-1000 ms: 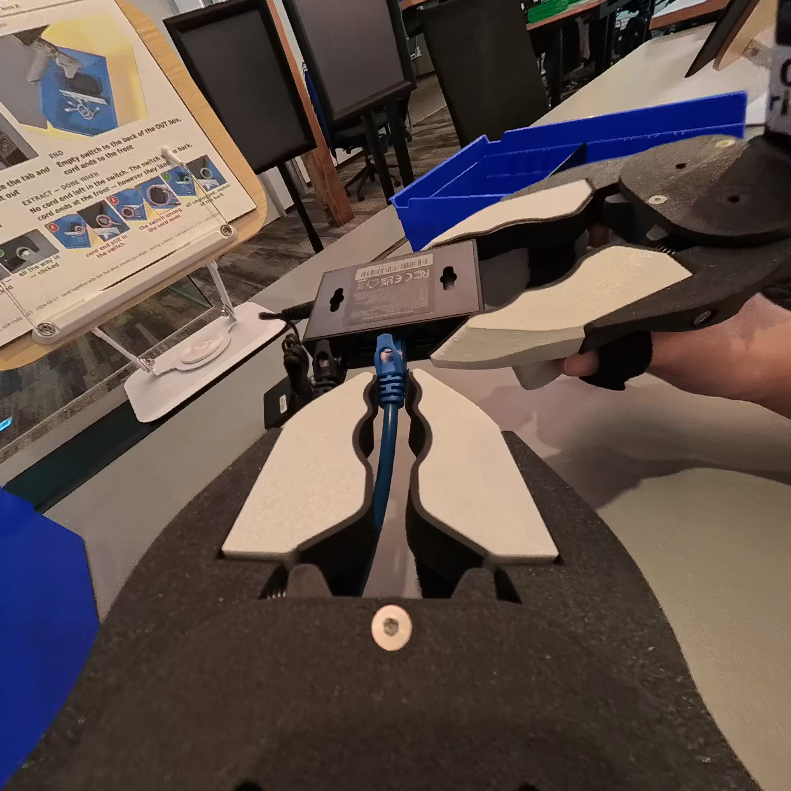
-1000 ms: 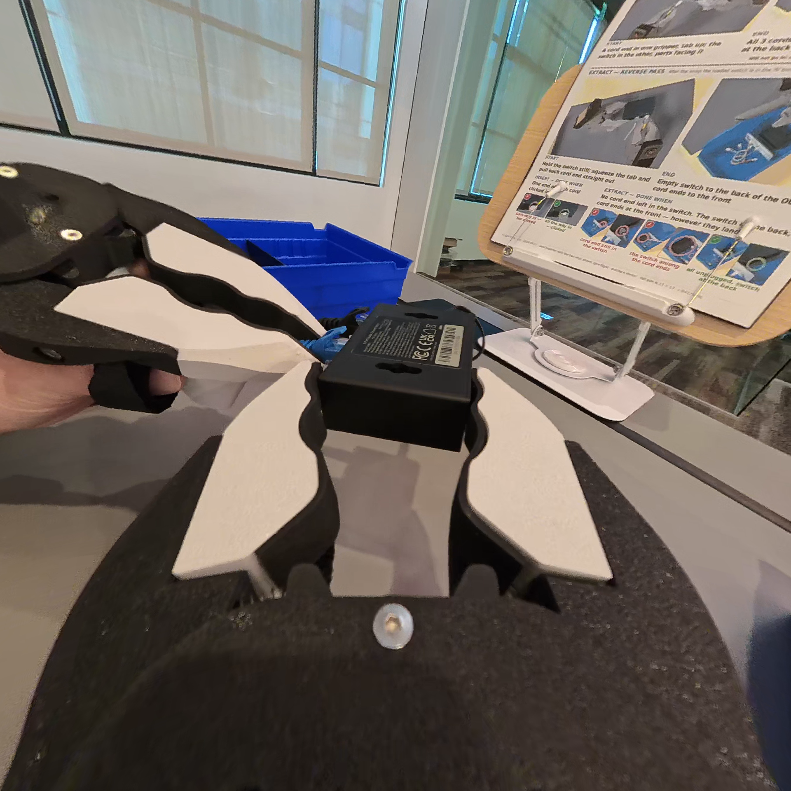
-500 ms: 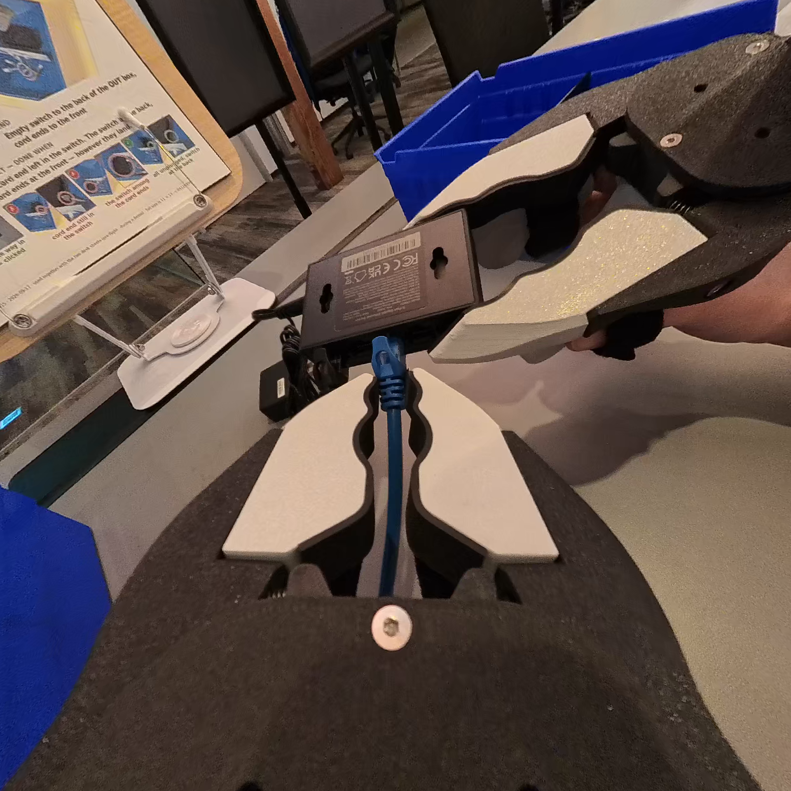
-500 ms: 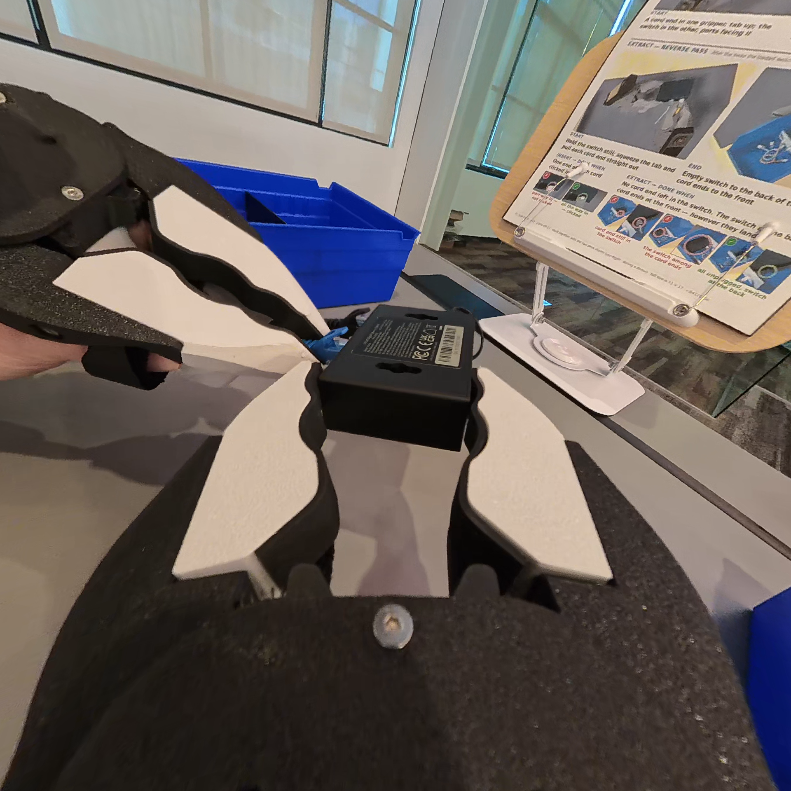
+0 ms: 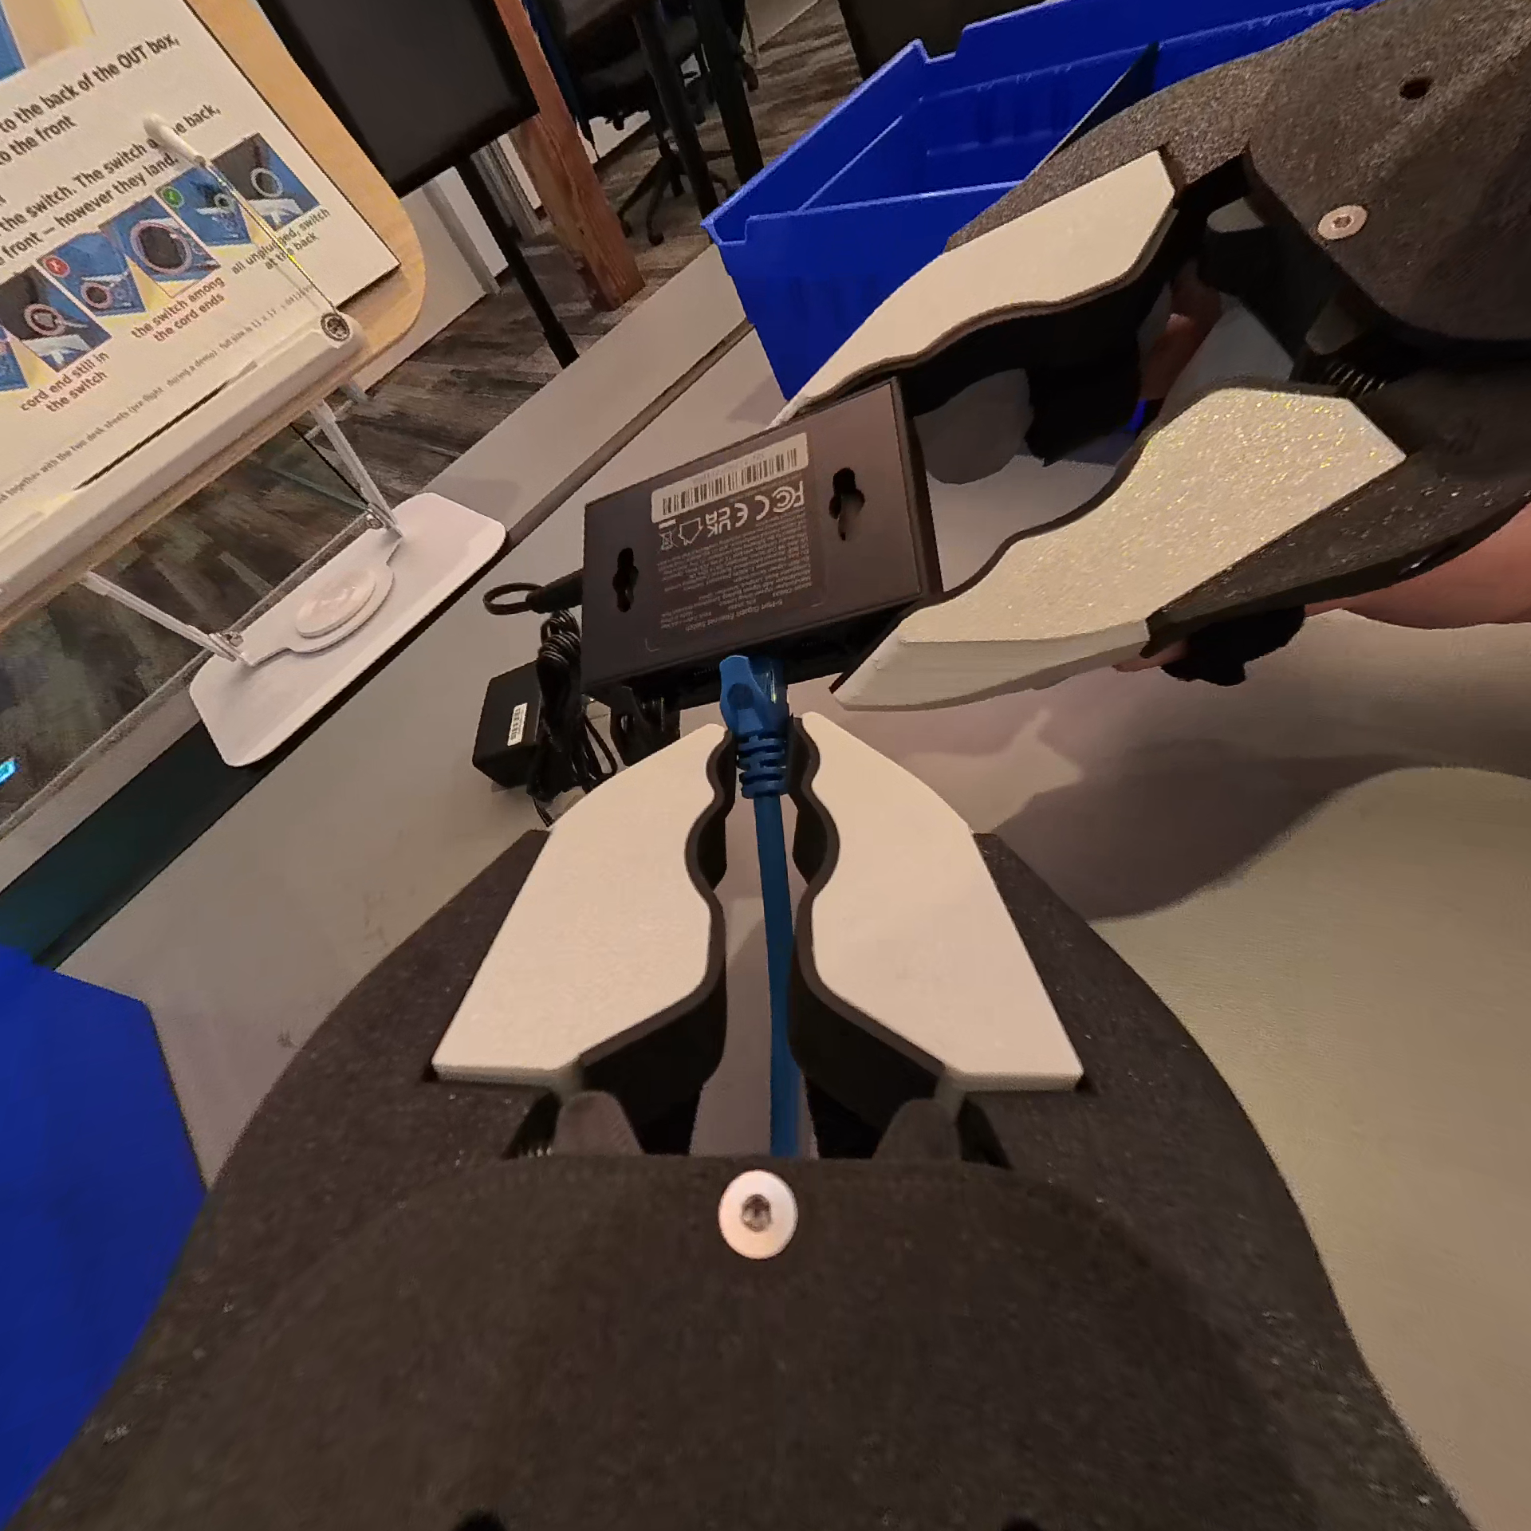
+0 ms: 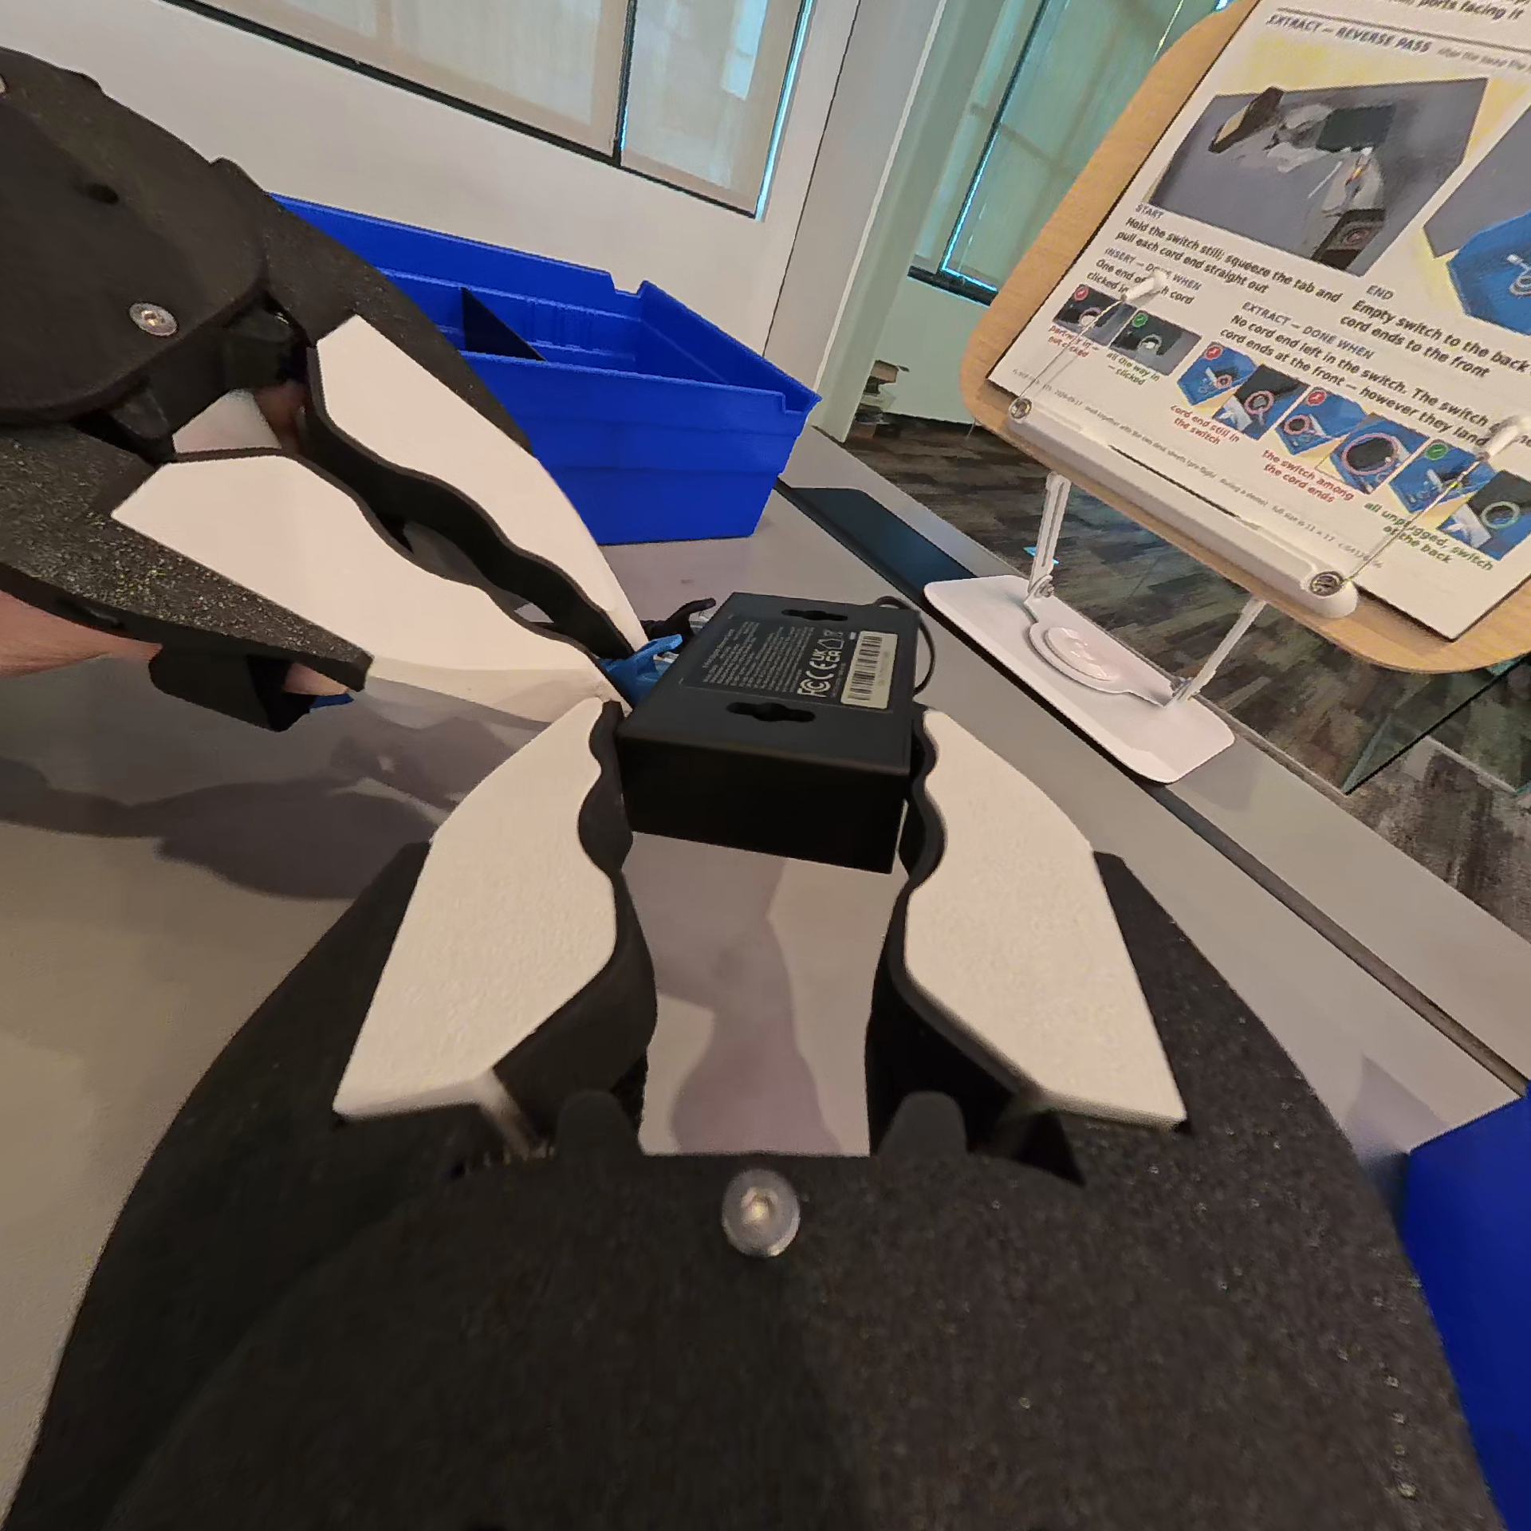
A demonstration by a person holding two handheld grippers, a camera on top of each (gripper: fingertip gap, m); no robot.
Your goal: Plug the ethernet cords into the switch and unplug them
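Right tool (image 6: 766, 746) clamped across the short sides of the black network switch (image 6: 770, 729), holding it clear of the grey desk (image 5: 1243, 953), underside with the sticker facing up. Both pads press flat on the casing.

Left tool (image 5: 766, 737) closed on the ribbed boot of the blue ethernet cord (image 5: 775, 953), just behind the plug (image 5: 750, 679). The plug's nose sits at the port face along the switch's lower edge; whether it has clicked home or is only partly in I cannot tell, since the port itself is in shadow. The cord runs back between the fingers toward the wrist.

Step in hand, as I judge it: seating or pulling this one plug.

Doing it well:
- Keep the switch still with the right tool; it is the anchor, so no twisting.
- Move the left tool only along the cord's own line, straight into or out of the port. Side load would bind the plug.
- The grip is on the boot, not the latch tab. For removal the tab probably needs pressing first; a bare pull could strain the port.
- For insertion, push until the plug stops.

A black power adapter (image 5: 505, 729) with coiled lead lies on the desk under the switch, a blue bin (image 6: 630, 398) beyond it and an instruction board on a white stand (image 6: 1077, 663) off to the side. Keep the cord out of the coiled lead.
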